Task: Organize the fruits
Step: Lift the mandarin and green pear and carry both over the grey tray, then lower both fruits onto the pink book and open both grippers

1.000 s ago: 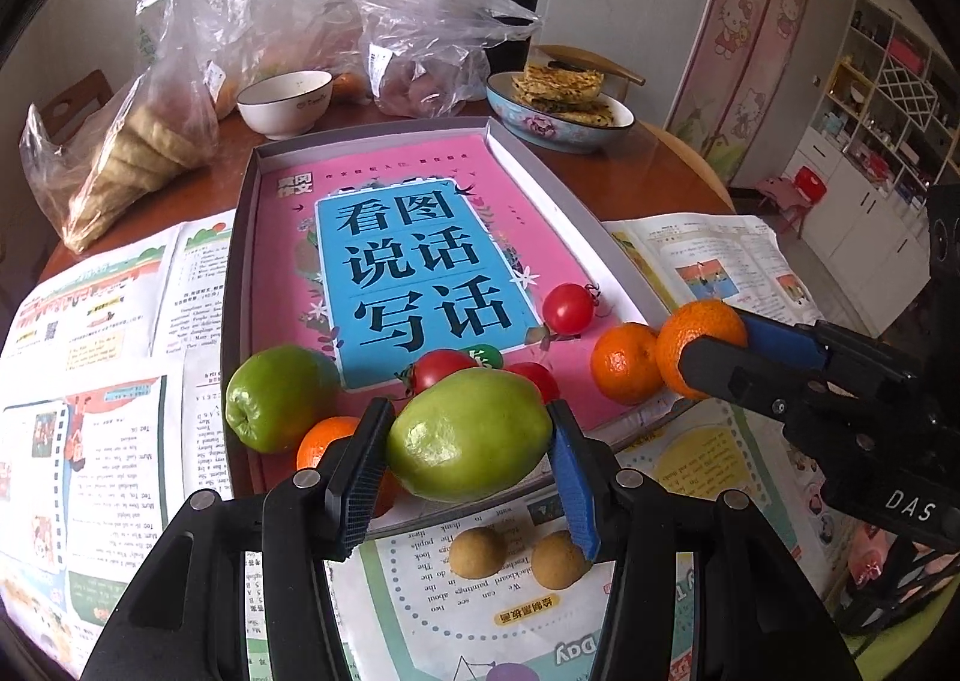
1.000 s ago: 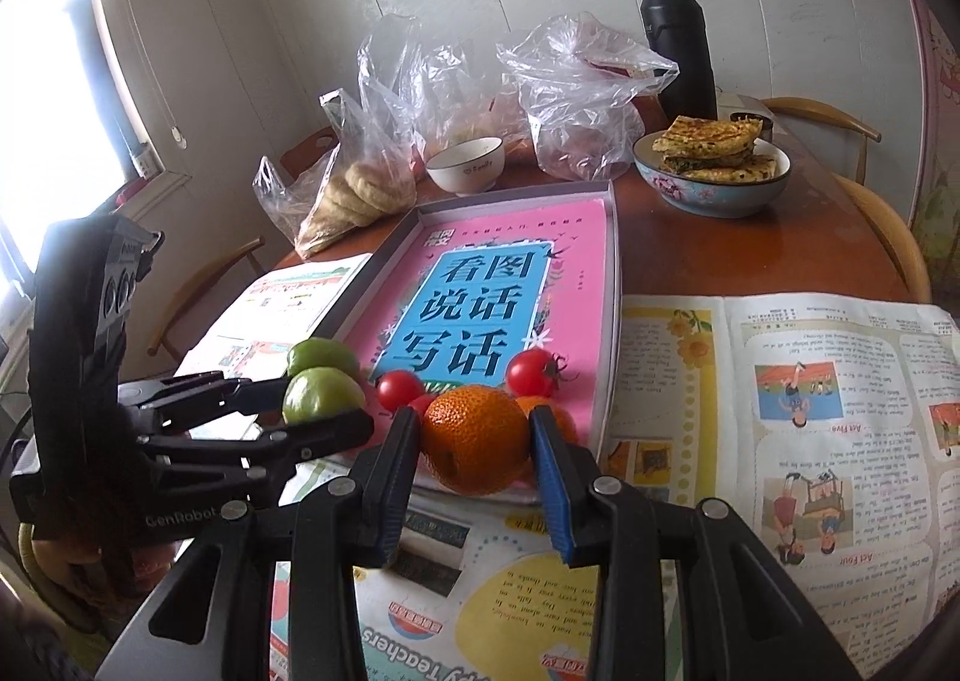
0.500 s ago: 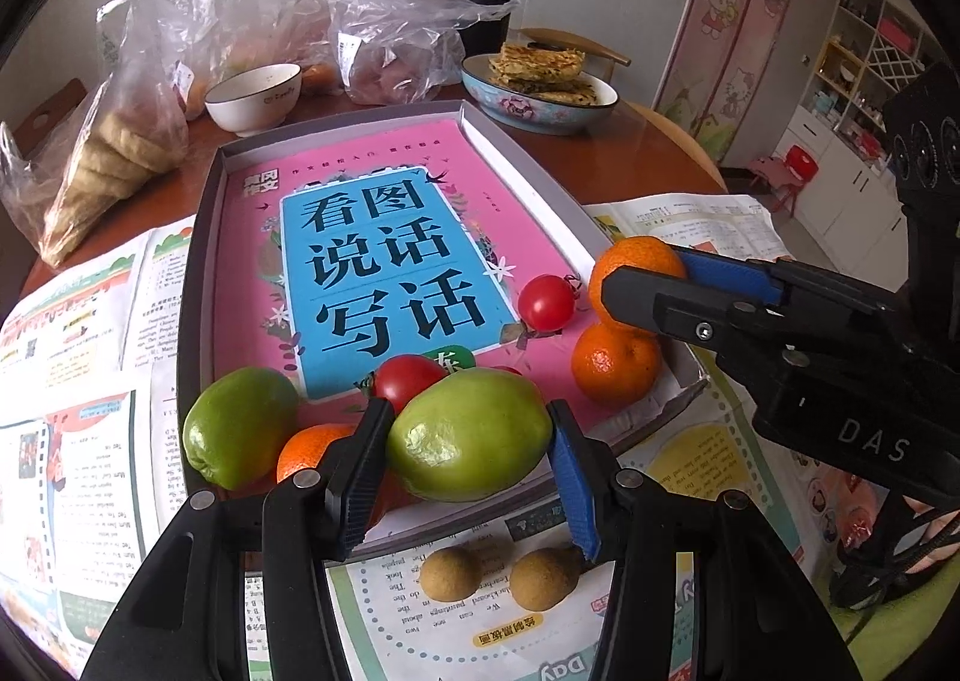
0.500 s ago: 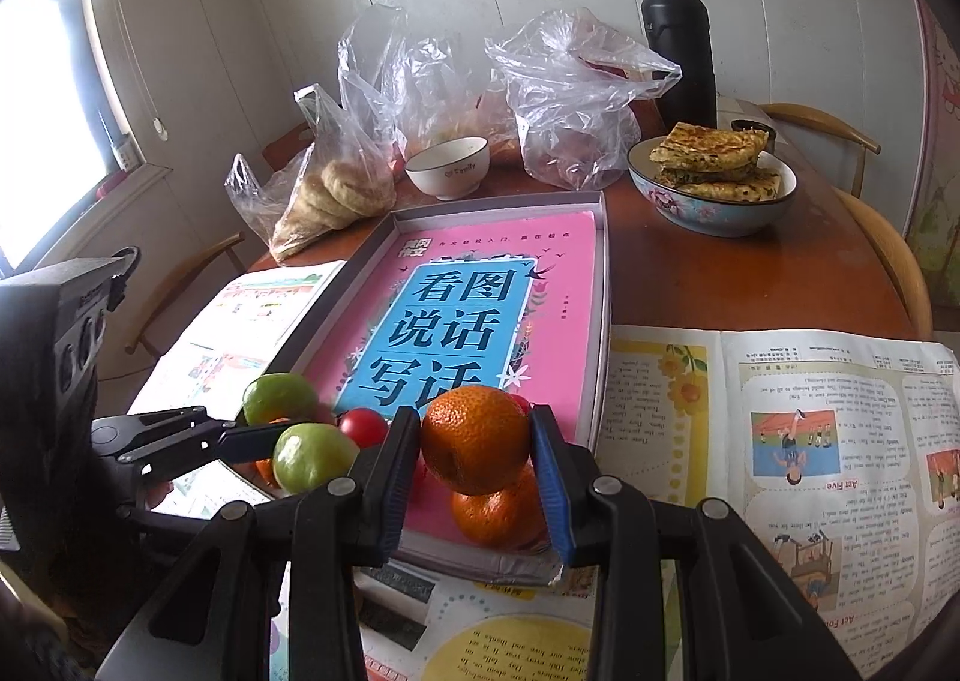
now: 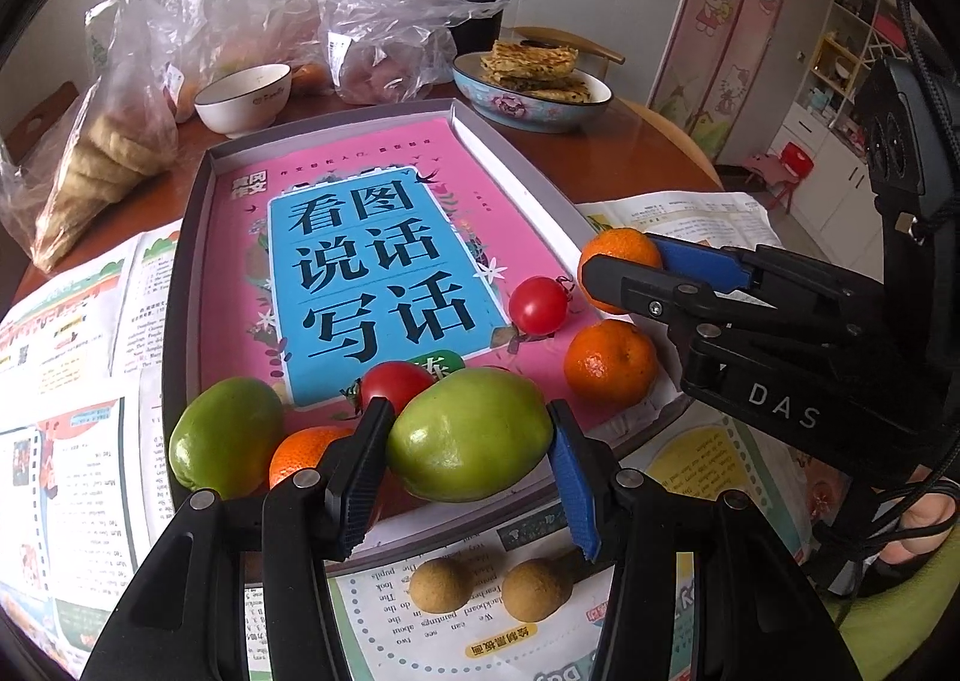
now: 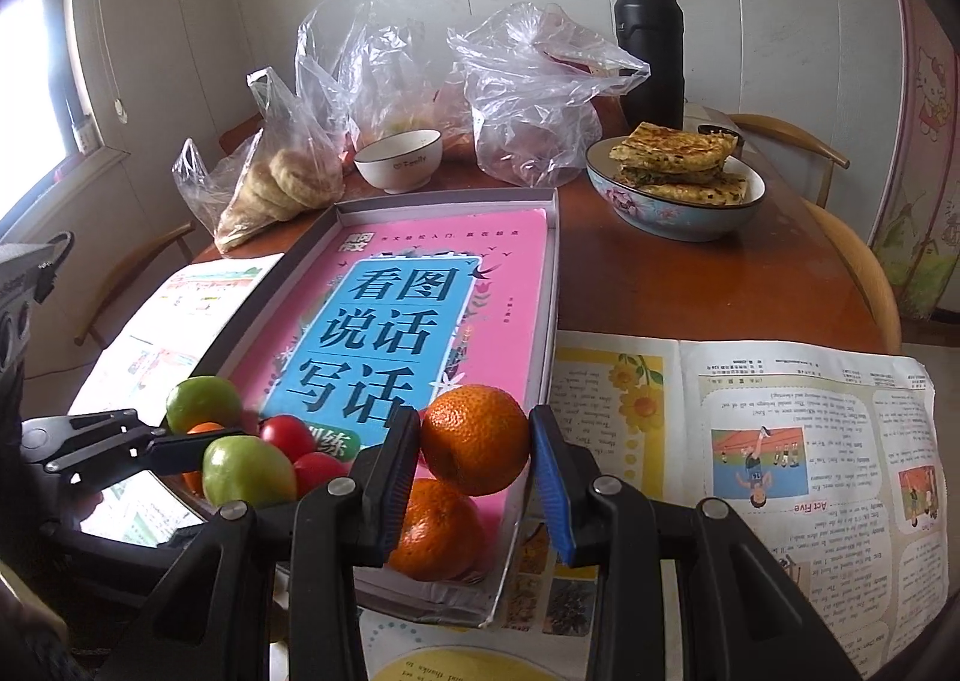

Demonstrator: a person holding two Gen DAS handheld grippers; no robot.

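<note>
My left gripper (image 5: 468, 441) is shut on a green fruit (image 5: 468, 435), held just above the near edge of the grey tray (image 5: 204, 183) that has a pink book in it. My right gripper (image 6: 474, 441) is shut on an orange (image 6: 474, 438), hanging over the tray's near right corner above a second orange (image 6: 438, 531). In the tray's near end lie another green fruit (image 5: 225, 444), a third orange (image 5: 303, 450) and cherry tomatoes (image 5: 538, 305) (image 5: 390, 384). Two small brown fruits (image 5: 441, 585) rest on the newspaper in front of the tray.
Newspapers (image 6: 780, 441) cover the near part of the wooden table. Behind the tray stand a white bowl (image 6: 399, 162), plastic bags of food (image 6: 528, 99), a blue bowl of flatbreads (image 6: 678, 189) and a black flask (image 6: 648, 45). Chairs ring the table.
My right gripper has carried its orange forward over the tray's near right corner, above the orange lying there. My left gripper has stayed where it was, still holding the green fruit.
</note>
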